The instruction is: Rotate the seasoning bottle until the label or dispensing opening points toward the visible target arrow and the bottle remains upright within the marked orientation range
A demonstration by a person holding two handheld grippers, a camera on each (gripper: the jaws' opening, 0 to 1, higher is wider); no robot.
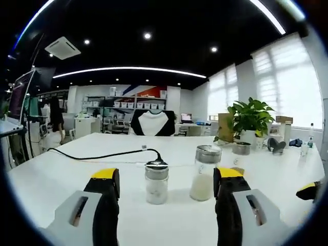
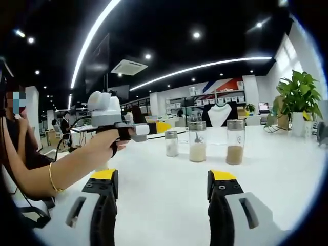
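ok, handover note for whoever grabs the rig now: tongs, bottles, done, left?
Left tongs: open, empty, low over the white table, just short of the small bottle and the taller white-filled bottle.
Right tongs: open, empty, further back.
Brown-filled bottle stands to the right. All three upright.
Done: no grasp yet.
Left: find the target arrow, which I can't see, grip the bottle, rotate it.

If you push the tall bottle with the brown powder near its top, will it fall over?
Probably it could tip. The brown-powder bottle is tall and narrow, and the powder fills only its lower part, which should steady it a little. It looks like clear glass or plastic on a smooth white table, so it may slide first.
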